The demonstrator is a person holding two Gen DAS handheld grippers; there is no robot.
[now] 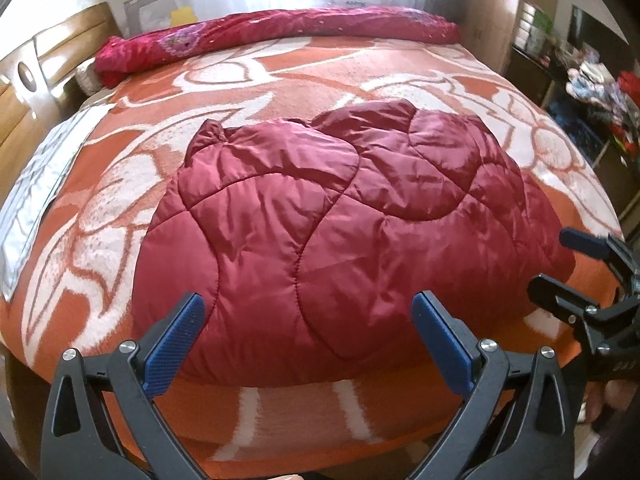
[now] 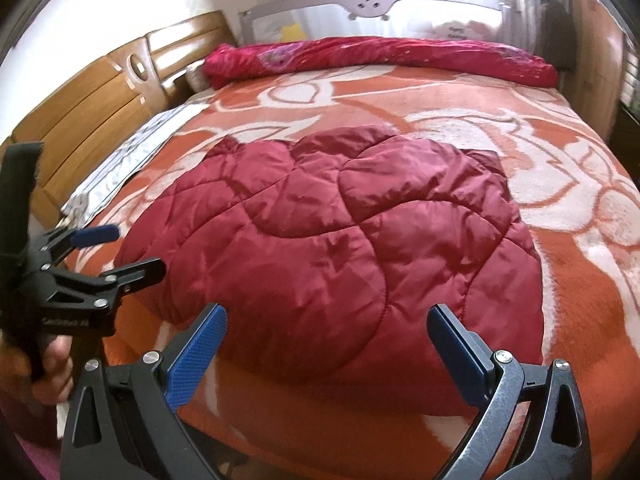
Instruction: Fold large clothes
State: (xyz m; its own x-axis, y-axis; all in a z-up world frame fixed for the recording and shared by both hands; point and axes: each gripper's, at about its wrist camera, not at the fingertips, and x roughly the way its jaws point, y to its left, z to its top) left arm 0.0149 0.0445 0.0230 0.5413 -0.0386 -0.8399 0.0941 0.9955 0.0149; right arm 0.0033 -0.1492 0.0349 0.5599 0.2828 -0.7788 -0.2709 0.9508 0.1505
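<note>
on the bed [image 1: 400, 80], folded quilted jacket [image 1: 340, 216]; both grippers' jaws apart.

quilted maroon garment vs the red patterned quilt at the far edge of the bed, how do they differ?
The maroon garment is plain, shiny and stitched in curved quilted panels; the red quilt is brighter, with a printed floral pattern. The garment lies spread fairly flat mid-bed, near both open hand-held grippers; the quilt is bunched into a long roll along the far rail. Shared: both are red-toned and rest on the orange and white blanket.
</note>
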